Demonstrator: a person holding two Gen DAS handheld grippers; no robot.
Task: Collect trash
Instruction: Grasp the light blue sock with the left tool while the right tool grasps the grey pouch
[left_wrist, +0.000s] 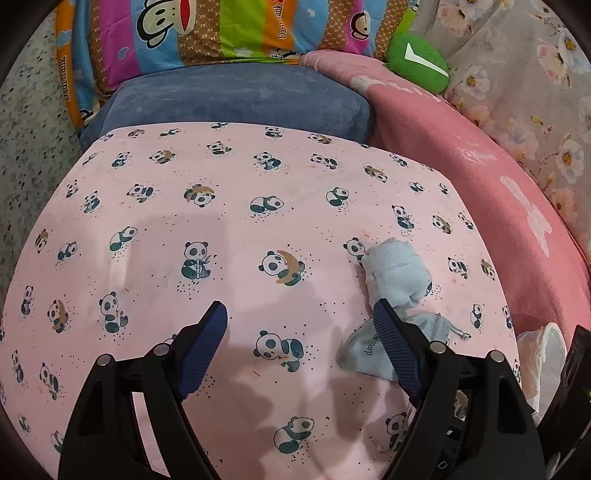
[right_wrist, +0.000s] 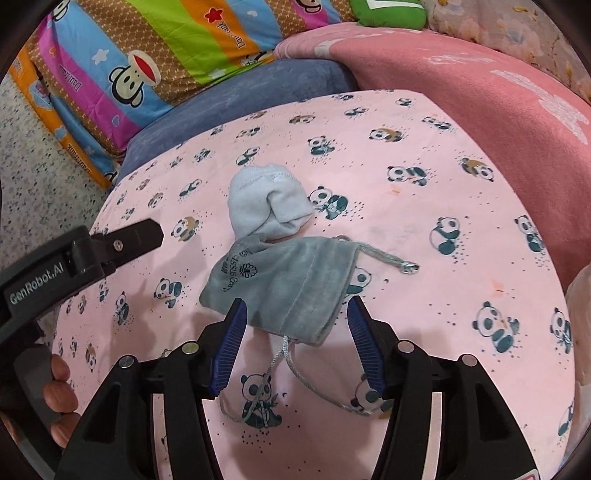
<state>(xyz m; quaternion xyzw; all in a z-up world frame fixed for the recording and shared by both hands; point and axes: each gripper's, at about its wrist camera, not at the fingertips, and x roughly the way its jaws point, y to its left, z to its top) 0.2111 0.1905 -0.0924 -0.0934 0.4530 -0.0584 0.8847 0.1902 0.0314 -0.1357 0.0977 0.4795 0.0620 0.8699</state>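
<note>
A grey drawstring pouch (right_wrist: 288, 284) lies flat on the pink panda sheet (right_wrist: 424, 229), its silver cord (right_wrist: 317, 387) trailing toward me. A balled pale-blue sock (right_wrist: 266, 201) lies just beyond it, touching it. My right gripper (right_wrist: 295, 314) is open, its blue pads either side of the pouch's near edge. My left gripper (left_wrist: 299, 314) is open and empty over bare sheet; the sock (left_wrist: 397, 273) and pouch (left_wrist: 364, 350) lie by its right finger, which hides part of the pouch. The left gripper's body (right_wrist: 74, 258) shows at the left of the right wrist view.
A blue pillow (left_wrist: 229, 99) and a striped monkey-print quilt (left_wrist: 221, 29) lie at the back. A pink blanket (left_wrist: 480, 184) and green cushion (left_wrist: 417, 62) are to the right. A white crumpled thing (left_wrist: 543, 354) sits at the sheet's right edge.
</note>
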